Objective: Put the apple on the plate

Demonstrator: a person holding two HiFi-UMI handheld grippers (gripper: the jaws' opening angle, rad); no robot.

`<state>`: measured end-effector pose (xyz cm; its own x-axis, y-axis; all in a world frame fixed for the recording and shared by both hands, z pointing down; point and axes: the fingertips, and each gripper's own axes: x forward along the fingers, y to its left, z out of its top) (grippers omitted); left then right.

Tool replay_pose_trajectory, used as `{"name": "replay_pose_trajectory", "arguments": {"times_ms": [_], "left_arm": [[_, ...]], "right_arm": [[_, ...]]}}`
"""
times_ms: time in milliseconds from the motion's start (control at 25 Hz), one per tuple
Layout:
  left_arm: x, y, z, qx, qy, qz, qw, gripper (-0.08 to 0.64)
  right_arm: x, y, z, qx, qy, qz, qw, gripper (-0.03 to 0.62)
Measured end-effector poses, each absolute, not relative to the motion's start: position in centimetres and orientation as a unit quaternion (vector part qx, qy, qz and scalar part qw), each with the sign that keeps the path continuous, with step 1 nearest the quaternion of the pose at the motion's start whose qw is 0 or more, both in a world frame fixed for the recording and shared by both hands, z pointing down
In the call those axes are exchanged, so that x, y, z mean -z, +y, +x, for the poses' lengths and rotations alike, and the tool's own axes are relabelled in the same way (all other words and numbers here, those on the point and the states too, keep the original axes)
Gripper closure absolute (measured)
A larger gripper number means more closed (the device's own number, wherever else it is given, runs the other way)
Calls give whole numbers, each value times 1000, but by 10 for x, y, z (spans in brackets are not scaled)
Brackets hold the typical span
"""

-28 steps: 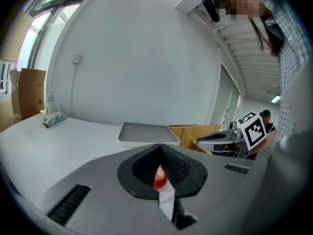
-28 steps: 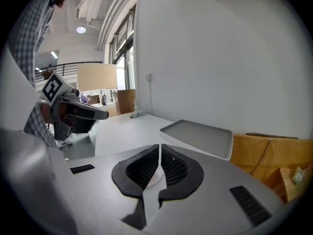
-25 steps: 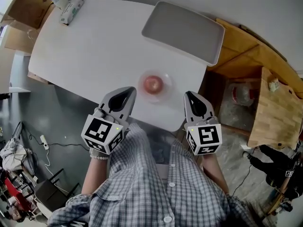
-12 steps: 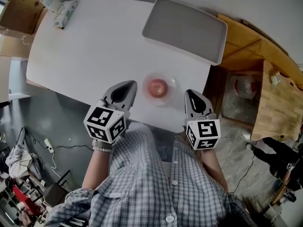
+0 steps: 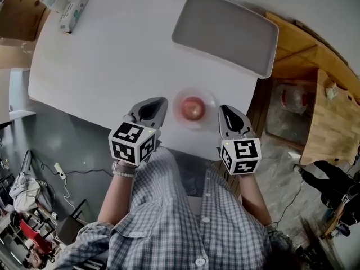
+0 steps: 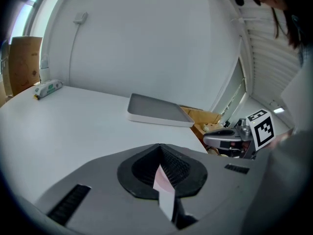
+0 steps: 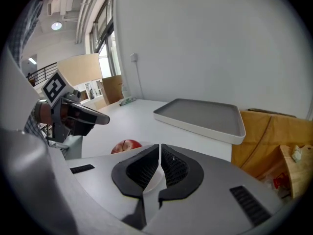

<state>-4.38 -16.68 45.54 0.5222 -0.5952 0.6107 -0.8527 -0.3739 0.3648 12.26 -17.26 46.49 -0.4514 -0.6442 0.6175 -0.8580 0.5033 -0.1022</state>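
Apple [image 5: 193, 107] on plate [image 5: 211, 101], midway between our 2 grippers

We see it at the table's [image 5: 112, 55] near edge, right of the left gripper [image 5: 152, 109] and left of the right gripper [image 5: 230, 117], about equally near both. Both pairs of jaws are closed on nothing.

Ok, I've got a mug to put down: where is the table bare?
The table is bare across the wide stretch between wipes, tray and plate. Crowded only at the near edge, where the apple on the plate sits between left tool and right tool.
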Motion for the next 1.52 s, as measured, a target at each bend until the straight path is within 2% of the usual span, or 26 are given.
{"name": "replay_pose_trajectory", "arguments": {"times_ms": [480, 600, 680, 800, 1280, 1520], "left_arm": [[-507, -155, -41, -246, -398, 793, 391, 549], [-515, -157, -43, -247, -402, 784, 403, 549], [-520, -156, -42, -252, -397, 782, 409, 548], [-529, -150, -39, -265, -379, 781, 420, 484], [-555, -136, -25, -298, -343, 767, 452, 469], [-556, -138, -21, -279, -344, 759, 477, 469]], "right_arm": [[-521, -158, 122, -241, -802, 418, 352, 561], [-526, -160, 125, -249, -795, 424, 354, 558], [-530, -160, 123, -266, -795, 419, 349, 514], [-538, -159, 120, -300, -791, 409, 343, 491], [-549, -156, 120, -361, -775, 407, 322, 489], [-550, -154, 118, -364, -774, 399, 330, 489]]}}
